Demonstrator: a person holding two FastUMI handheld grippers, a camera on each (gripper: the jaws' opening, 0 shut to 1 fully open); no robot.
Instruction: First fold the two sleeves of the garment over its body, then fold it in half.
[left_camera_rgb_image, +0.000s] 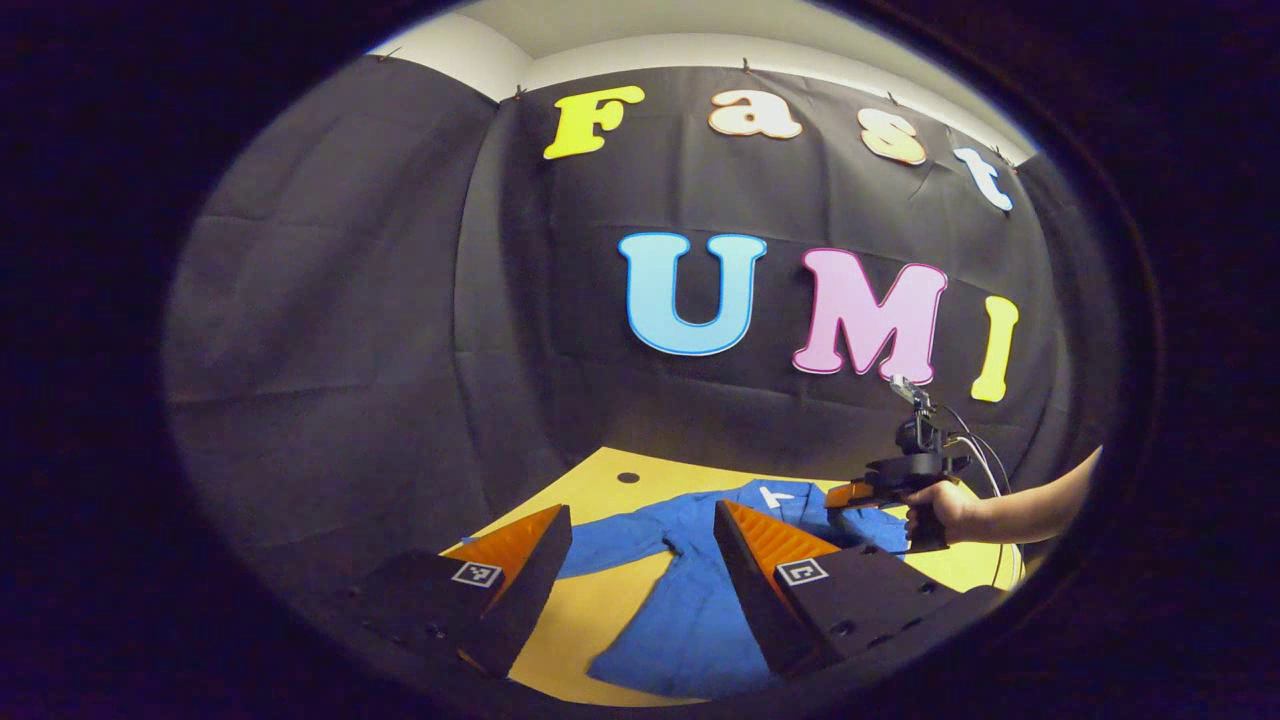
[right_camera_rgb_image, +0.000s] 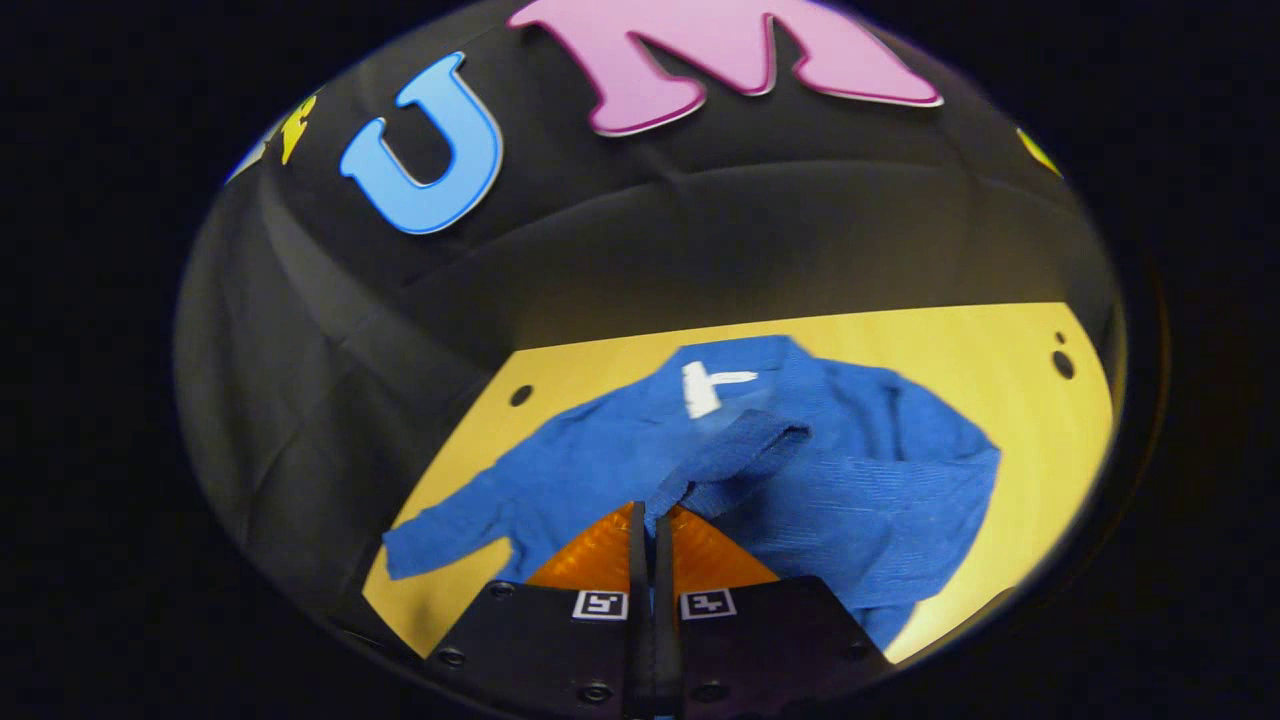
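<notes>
A blue long-sleeved garment (right_camera_rgb_image: 860, 470) lies spread on the yellow table (right_camera_rgb_image: 1010, 360), its collar with a white label (right_camera_rgb_image: 705, 385) toward the booth wall. My right gripper (right_camera_rgb_image: 650, 518) is shut on the cuff of one sleeve (right_camera_rgb_image: 735, 455), which is lifted and doubled back over the body. The other sleeve (right_camera_rgb_image: 450, 530) lies stretched out flat to the left. In the left gripper view, my left gripper (left_camera_rgb_image: 642, 510) hovers open above the near part of the garment (left_camera_rgb_image: 690, 610), holding nothing. Farther right, a hand (left_camera_rgb_image: 940, 505) holds the right gripper (left_camera_rgb_image: 850, 492) over the garment.
The black cloth wall (left_camera_rgb_image: 400, 330) stands close behind the table. Small dark holes mark the tabletop near its back edge (right_camera_rgb_image: 520, 394) and at its right side (right_camera_rgb_image: 1062, 365). A cable (left_camera_rgb_image: 985, 455) runs from the right gripper. Bare yellow table (left_camera_rgb_image: 600, 600) shows beside the garment.
</notes>
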